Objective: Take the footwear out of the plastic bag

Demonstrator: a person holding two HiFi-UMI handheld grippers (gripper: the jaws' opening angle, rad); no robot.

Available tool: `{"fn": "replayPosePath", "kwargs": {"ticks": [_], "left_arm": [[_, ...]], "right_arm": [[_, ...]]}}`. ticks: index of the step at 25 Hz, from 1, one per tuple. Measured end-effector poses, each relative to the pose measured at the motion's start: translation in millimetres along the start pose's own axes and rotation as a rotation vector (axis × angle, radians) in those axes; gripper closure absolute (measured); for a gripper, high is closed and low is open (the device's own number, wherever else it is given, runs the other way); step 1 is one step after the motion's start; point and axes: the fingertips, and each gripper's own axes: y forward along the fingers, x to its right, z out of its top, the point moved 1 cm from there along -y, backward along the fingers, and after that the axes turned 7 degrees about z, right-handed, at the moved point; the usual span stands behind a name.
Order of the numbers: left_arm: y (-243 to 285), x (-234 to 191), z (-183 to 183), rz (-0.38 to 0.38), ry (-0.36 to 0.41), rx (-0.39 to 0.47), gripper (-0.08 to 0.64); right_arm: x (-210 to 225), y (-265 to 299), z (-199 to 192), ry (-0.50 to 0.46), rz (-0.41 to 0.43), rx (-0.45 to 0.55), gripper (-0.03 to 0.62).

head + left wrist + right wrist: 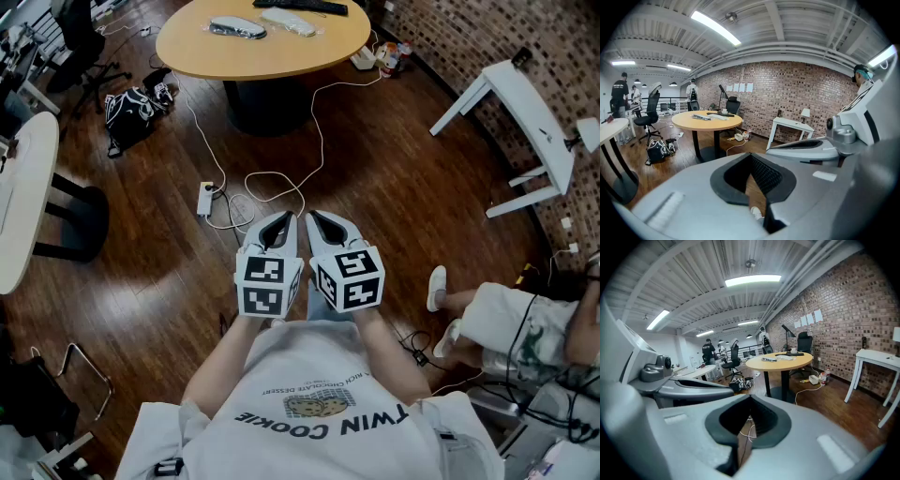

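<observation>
2 grippers sit side by side just before the person's chest, the left gripper (279, 223) and the right gripper (325, 223) almost touching. Both have their jaws pressed together on nothing, and each gripper view shows only floor through the hollow behind the tips. Tucked in and level like this, they look parked in a starting pose rather than at work.

The task's things lie well apart from them, in the middle of the round table (187, 52), back from its near edge. A dark plastic bag (237, 28) lies left of a pale plastic bag (289, 22), with a keyboard (312, 6) beyond. Presumably the footwear is inside, but it is too small to tell. Nothing has been taken out yet.
</observation>
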Motion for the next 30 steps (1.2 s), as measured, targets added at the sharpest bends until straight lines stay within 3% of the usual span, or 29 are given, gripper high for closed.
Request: {"fn": "replayPosePath", "kwargs": {"ticks": [16,30], "left_arm": [[210,21,107,0.116,0.005,-0.061,0.554],[301,14,151,0.109,0.034,-0.052,0.554]], "right_arm": [[195,85,95,0.025,0.137,0.004,0.592],[273,139,135,0.021,0.122,0.023,0.592]]}}
